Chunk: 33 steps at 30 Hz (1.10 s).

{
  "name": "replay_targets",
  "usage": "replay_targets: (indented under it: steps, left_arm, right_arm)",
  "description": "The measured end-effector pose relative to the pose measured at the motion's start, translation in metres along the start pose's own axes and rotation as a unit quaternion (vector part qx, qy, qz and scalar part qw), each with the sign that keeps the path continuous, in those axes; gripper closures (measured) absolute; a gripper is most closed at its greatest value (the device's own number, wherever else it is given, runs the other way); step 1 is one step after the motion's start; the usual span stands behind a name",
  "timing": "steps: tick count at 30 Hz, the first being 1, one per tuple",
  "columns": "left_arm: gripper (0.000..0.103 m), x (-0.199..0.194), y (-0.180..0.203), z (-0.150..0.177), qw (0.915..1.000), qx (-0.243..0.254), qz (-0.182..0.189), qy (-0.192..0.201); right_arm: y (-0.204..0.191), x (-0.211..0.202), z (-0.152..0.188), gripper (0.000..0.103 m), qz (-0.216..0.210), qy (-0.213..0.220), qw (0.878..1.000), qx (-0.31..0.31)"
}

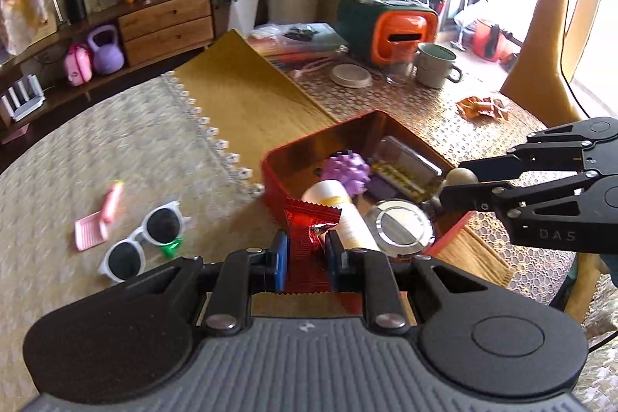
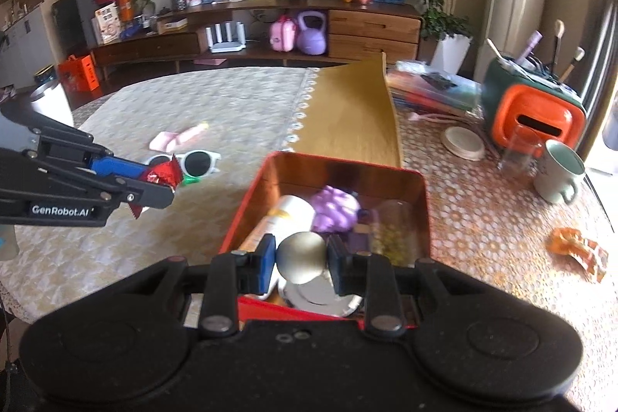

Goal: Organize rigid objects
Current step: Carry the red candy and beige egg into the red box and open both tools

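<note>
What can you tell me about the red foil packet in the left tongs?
The shiny red foil snack packet is a small crinkled sachet with zigzag-cut ends. It is clamped between the blue pads of the left tongs, which are shut on its middle, so both ends stick out. It is off the table, in front of the open red metal tin. In the right wrist view it hangs left of the tin.

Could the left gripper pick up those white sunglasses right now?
Probably not yet: the left gripper is already shut on a red foil packet. The white sunglasses lie uncovered on the tablecloth, so the way there looks free.
</note>
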State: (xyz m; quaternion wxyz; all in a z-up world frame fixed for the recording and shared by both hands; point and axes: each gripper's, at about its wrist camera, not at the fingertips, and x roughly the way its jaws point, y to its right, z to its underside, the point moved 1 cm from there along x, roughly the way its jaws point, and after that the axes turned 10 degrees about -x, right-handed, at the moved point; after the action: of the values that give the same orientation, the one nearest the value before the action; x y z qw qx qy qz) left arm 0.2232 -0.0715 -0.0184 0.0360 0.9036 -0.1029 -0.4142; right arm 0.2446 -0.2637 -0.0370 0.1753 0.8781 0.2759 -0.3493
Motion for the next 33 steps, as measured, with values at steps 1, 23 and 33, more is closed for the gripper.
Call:
replay_targets:
  steps: [1,23,33]
  left_arm:
    - [0.083,0.004,0.005,-0.001,1.0000,0.004,0.001,-0.002]
    - [0.083,0.107,0.069,-0.033,0.9977,0.033,0.010,-0.059]
    - [0.083,0.137,0.077,-0.035,0.9961,0.024,0.021,-0.083]
  right_arm:
    - [0.003,0.001,0.002,0.076,0.001,-0.001,1.000,0.003]
    - [0.028,0.039,0.028,0.076,0.004,-0.020,1.000,0.003]
    - [0.025,0.057,0.032,0.076,0.008,-0.028,1.000,-0.010]
